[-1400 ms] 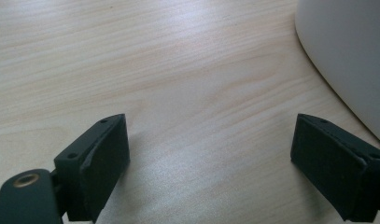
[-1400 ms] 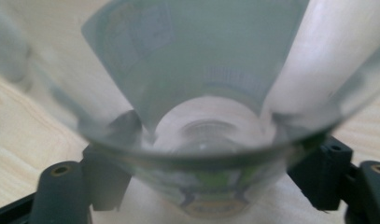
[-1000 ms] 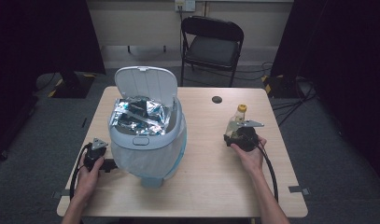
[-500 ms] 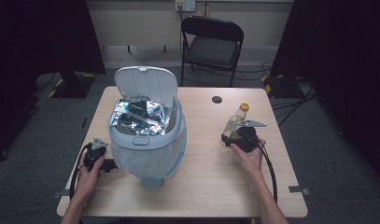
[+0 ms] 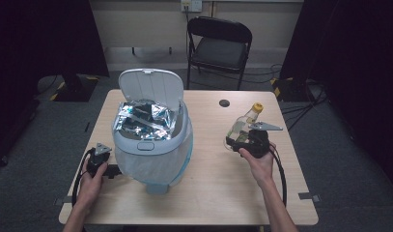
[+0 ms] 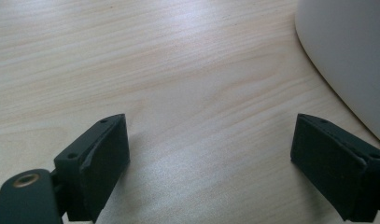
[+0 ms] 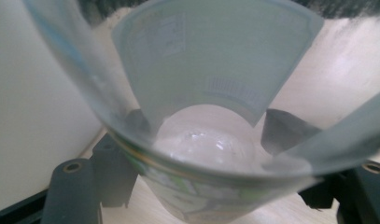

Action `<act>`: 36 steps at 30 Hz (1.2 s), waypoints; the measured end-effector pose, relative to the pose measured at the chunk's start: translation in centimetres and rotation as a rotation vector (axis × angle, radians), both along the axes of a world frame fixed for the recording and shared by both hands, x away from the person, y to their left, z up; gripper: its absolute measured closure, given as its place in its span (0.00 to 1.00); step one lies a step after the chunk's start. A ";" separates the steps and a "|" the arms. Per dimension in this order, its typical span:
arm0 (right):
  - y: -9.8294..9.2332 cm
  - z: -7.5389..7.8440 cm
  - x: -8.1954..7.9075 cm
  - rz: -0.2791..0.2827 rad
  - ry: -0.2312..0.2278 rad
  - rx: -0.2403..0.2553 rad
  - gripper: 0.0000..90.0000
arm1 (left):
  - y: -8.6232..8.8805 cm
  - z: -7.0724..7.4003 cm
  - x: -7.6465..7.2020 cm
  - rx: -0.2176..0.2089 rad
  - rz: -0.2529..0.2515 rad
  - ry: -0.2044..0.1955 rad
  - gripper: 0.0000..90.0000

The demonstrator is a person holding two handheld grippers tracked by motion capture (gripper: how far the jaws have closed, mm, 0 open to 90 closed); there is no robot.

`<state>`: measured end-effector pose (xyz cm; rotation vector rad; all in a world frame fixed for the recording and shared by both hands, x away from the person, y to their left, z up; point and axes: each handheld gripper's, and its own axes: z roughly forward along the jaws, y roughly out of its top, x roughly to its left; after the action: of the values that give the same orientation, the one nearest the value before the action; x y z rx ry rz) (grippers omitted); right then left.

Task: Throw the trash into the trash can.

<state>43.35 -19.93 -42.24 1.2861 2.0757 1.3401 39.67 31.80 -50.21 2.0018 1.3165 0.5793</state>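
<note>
Right gripper view: my right gripper (image 7: 201, 154) clamps a clear bottle (image 7: 201, 93); its label's print is too blurred to read. My left gripper (image 6: 211, 163) stands apart, empty, just left of the bin (image 5: 153, 159).

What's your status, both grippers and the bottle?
Right gripper shut on clear bottle, lifted off table. Left gripper open, beside bin. Bin lid up, foil-like bag inside; path looks clear.

A light wooden surface (image 5: 218, 188) with rounded corners stands on grey carpet. On its left half sits a pale bin (image 5: 153, 154) with its lid tipped up, holding a crumpled silver bag. A small dark round spot (image 5: 225, 103) marks the far middle of the surface.
</note>
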 end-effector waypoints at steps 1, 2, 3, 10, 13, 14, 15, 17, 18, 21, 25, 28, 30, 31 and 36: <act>0.1 0.2 -0.1 0.004 -0.001 0.010 0.31 | 0.0 0.0 0.0 -0.002 0.000 0.001 0.12; 0.1 0.5 -0.2 0.009 -0.005 0.015 0.31 | 0.0 0.0 0.0 -0.002 0.000 0.001 0.12; 0.2 0.7 -0.4 0.014 -0.005 0.020 0.31 | 0.0 0.0 0.0 -0.002 0.000 0.000 0.12; 0.4 2.3 -1.5 0.049 -0.038 0.050 0.31 | 0.0 0.0 0.0 -0.008 0.001 0.003 0.12; 0.5 2.8 -1.8 0.058 -0.053 0.052 0.31 | 0.0 0.0 0.0 0.000 0.000 0.000 0.12; 0.6 3.1 -2.0 0.060 -0.055 0.054 0.31 | 0.0 0.0 0.0 0.000 0.000 0.000 0.12; 0.7 3.3 -2.1 0.066 -0.062 0.056 0.31 | 0.0 0.0 0.0 -0.006 0.000 0.002 0.12; 0.8 3.7 -2.4 0.066 -0.077 0.059 0.31 | 0.0 0.0 0.0 -0.005 0.000 0.002 0.12; 0.8 3.9 -2.5 0.066 -0.093 0.054 0.31 | 0.0 0.0 0.0 -0.002 0.000 0.001 0.12; 0.8 4.7 -2.9 0.073 -0.112 0.064 0.31 | 0.0 0.0 0.0 0.000 0.000 0.000 0.12; 0.8 5.7 -3.5 0.089 -0.134 0.079 0.31 | 0.0 0.0 0.0 -0.008 0.000 0.003 0.12; 1.2 6.4 -4.0 0.098 -0.144 0.092 0.31 | 0.0 0.0 0.0 -0.005 0.000 0.002 0.12; 1.5 6.9 -4.3 0.112 -0.152 0.095 0.31 | 0.0 0.0 0.0 -0.001 0.000 0.000 0.12; 1.7 7.1 -4.5 0.122 -0.160 0.093 0.31 | 0.0 0.0 0.0 0.000 0.000 0.000 0.12; 2.2 8.6 -5.5 0.129 -0.203 0.087 0.31 | 0.0 0.0 0.0 -0.008 0.001 0.003 0.12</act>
<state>37.90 -17.70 -33.64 1.0153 2.0080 1.5626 39.66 31.76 -50.23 1.9965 1.3190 0.5714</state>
